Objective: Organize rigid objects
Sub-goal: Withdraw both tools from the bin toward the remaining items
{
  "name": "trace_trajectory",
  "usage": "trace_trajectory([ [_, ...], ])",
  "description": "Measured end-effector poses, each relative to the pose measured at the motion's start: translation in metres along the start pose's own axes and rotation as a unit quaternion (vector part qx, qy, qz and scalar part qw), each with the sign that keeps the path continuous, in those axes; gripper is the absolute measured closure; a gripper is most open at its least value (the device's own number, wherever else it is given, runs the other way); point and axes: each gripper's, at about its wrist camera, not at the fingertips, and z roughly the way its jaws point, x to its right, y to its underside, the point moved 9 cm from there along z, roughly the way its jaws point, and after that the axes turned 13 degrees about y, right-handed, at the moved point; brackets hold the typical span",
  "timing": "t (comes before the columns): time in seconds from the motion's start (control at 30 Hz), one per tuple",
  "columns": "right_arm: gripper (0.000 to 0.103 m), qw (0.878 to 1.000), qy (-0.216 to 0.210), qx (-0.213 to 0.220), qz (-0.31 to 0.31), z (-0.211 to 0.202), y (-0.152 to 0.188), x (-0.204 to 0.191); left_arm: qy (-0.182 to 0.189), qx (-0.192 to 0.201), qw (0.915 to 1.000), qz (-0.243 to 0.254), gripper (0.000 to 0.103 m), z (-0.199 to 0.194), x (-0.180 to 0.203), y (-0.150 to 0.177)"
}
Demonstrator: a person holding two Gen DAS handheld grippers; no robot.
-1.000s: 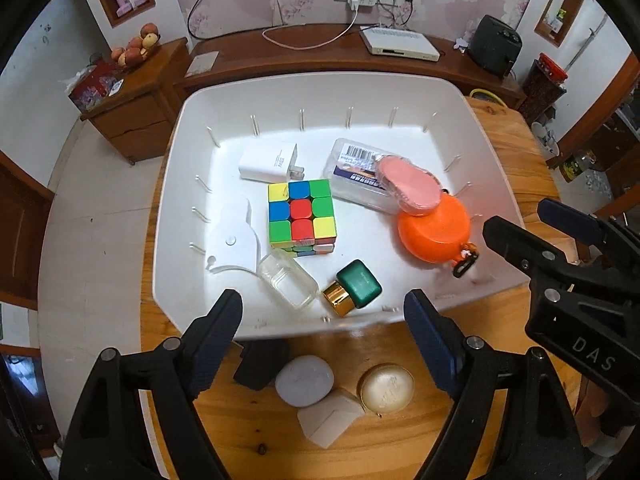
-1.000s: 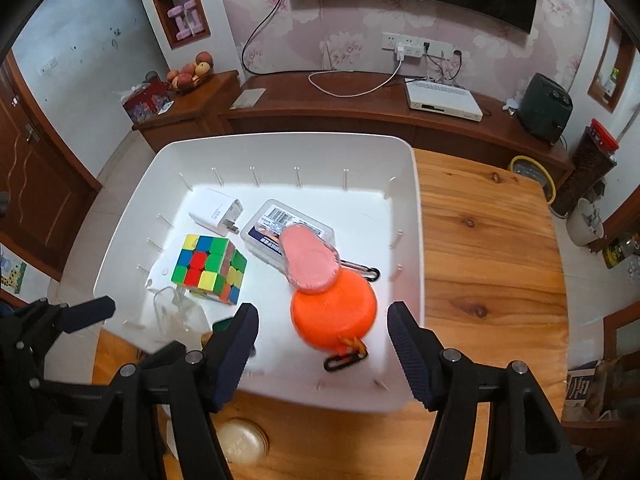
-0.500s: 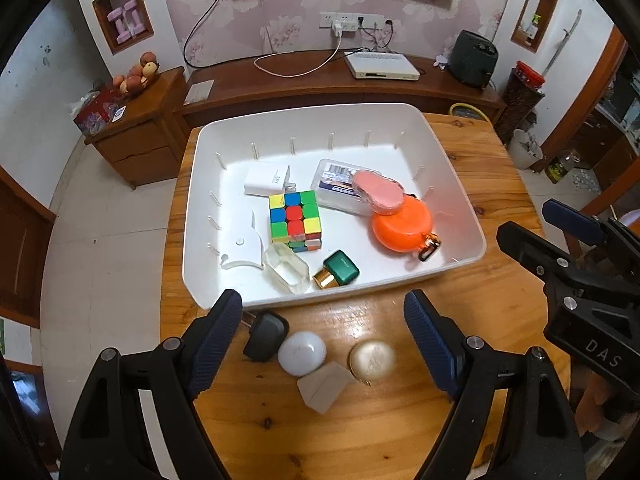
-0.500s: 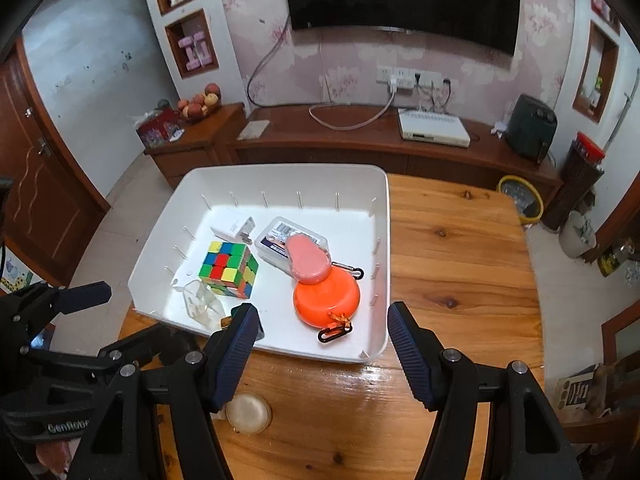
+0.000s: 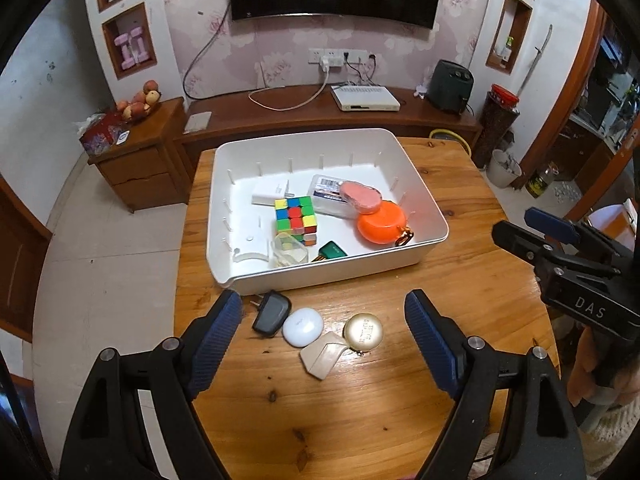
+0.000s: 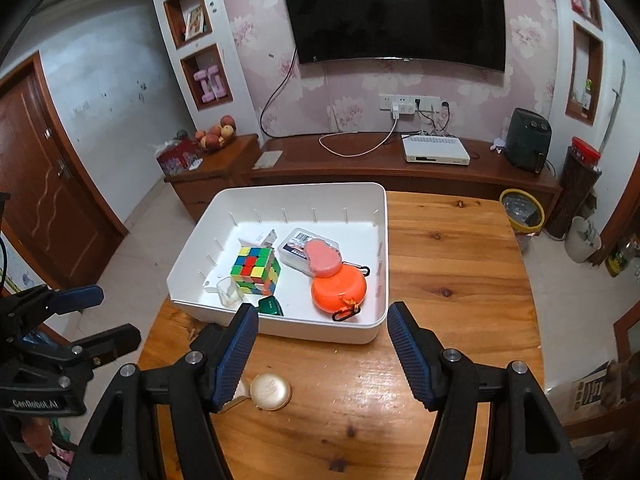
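Left wrist: left gripper [image 5: 323, 328] spread wide, empty; gold compact [image 5: 363, 331] between fingertips; right gripper [image 6: 322, 338] likewise.

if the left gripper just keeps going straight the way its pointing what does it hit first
Probably the small items on the table: the left gripper, jaws open, frames the white oval case, beige pouch and gold round tin. Depth is unclear.

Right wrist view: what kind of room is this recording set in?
Most likely a home living room: a large black wall-mounted television, a long dark wooden media console with a white set-top box, and a round wooden table.
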Motion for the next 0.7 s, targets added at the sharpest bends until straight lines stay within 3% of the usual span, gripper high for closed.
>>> trace_trajectory([
  [0.27, 0.035, 1.0, 0.028, 0.004, 0.001, 0.003, 0.033, 0.006, 0.003, 0.023, 0.9994, -0.027, 0.017, 0.002, -0.012, 0.029],
  [0.5, 0.035, 0.999, 0.031, -0.032, -0.013, 0.024, 0.068, -0.003, -0.025, 0.037, 0.9976, -0.053, 0.017, 0.011, -0.033, 0.053],
  [0.7, 0.035, 0.997, 0.022, -0.067, -0.039, 0.047, 0.1, -0.028, -0.046, -0.001, 0.9969, -0.064, 0.017, 0.038, -0.05, 0.085],
])
